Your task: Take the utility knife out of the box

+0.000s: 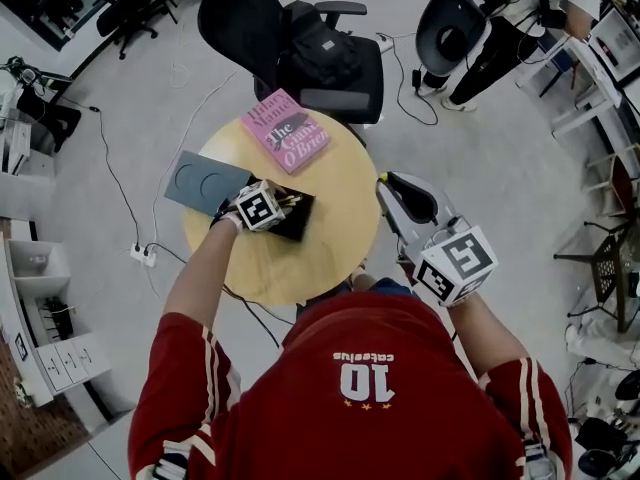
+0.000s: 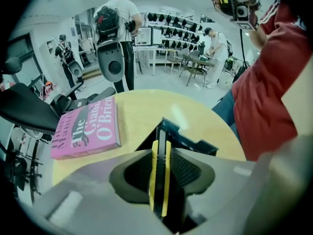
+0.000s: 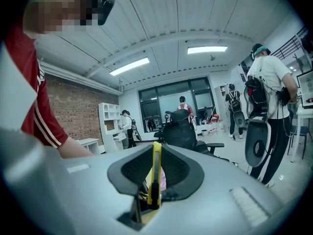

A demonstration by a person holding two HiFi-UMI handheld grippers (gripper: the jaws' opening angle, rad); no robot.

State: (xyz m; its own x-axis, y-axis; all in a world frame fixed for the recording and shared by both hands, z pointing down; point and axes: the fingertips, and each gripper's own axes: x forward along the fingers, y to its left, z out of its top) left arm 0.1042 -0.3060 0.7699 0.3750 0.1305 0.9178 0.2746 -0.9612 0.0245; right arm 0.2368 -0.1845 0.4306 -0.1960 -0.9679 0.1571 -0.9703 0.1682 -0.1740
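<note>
Yellow with a black core, the utility knife (image 2: 155, 175) stands edge-on between the fingers (image 2: 188, 173) of the left gripper (image 1: 285, 205). They are closed onto it from both sides, with only the knife's thickness between them. This gripper points steeply down over the black box (image 1: 303, 220). In the left gripper view the box's notched wall shows just beyond the knife's far end. Whether the knife is fully clear of the box cannot be told.

The box sits on the round wooden bench (image 1: 300, 268), towards its left side. A grey lid (image 1: 205, 183) with two round shapes on it lies just beside the box and reaches out over the bench's left edge. A pink book (image 1: 285, 130) lies flat at the far side of the bench, apart from the box.

The right gripper (image 1: 388, 190) is held off the bench's right edge, roughly level. Its fingers (image 3: 132, 173) are closed on a second knife (image 3: 156, 175), slim and yellow, which stands upright between them. A black office chair (image 1: 320, 58) stands on the floor beyond the bench.
</note>
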